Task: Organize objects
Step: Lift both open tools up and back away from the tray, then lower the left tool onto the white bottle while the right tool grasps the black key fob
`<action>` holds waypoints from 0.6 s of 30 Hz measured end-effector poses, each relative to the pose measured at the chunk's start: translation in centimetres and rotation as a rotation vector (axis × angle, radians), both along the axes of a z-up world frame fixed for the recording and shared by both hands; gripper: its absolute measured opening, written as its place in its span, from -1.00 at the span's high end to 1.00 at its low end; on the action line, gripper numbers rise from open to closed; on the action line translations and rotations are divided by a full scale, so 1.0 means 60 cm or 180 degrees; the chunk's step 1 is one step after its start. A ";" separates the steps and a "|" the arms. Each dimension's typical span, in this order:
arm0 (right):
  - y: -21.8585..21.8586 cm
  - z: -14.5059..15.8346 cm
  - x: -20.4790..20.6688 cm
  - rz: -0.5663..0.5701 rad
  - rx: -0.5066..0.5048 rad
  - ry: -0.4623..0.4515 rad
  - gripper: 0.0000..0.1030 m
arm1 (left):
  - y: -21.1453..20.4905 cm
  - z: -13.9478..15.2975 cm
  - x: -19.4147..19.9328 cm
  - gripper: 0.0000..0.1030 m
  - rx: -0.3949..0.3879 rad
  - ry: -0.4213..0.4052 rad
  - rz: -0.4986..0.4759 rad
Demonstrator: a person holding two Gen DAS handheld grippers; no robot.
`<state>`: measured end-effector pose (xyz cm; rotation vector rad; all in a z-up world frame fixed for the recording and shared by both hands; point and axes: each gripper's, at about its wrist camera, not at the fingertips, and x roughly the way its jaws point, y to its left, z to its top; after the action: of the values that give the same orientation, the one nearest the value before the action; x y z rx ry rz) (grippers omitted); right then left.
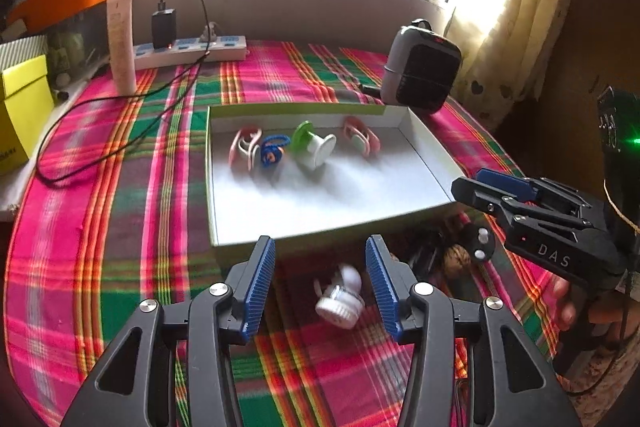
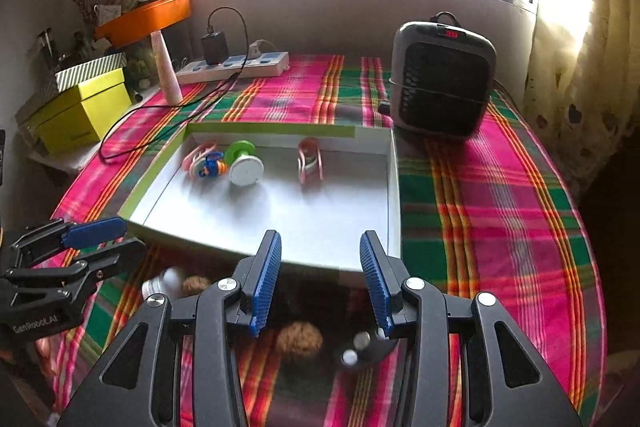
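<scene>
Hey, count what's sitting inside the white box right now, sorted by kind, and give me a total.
In the shallow white cardboard box:
Pink and white loop clips: 2
Blue and orange clip: 1
Green and white plastic spool: 1
Total: 4

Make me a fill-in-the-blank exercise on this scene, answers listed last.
1. The green-and-white spool lies inside the ____.
2. The left hand-held gripper is open above a ____ bottle.
3. The walnut lies on the cloth, ____ the tray.
4. The heater is ____ in colour.

Answers: tray; white; outside; grey
</scene>
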<state>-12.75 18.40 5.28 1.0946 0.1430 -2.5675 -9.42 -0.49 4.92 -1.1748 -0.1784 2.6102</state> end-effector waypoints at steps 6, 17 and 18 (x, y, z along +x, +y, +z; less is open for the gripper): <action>0.021 -0.013 0.032 -0.0041 -0.0001 0.0012 0.18 | 0.002 -0.021 0.019 0.10 0.0091 -0.0086 -0.0030; 0.060 -0.029 0.070 -0.0131 -0.0053 -0.0007 0.18 | -0.017 -0.030 0.038 0.10 0.0146 -0.0086 0.0064; 0.063 -0.031 0.071 -0.0150 -0.0060 -0.0019 0.18 | -0.015 -0.033 0.038 0.10 0.0141 -0.0101 0.0052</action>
<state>-8.47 22.16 3.45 1.1113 0.0926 -2.6014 -7.12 -1.41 2.95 -1.2050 -0.2520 2.5888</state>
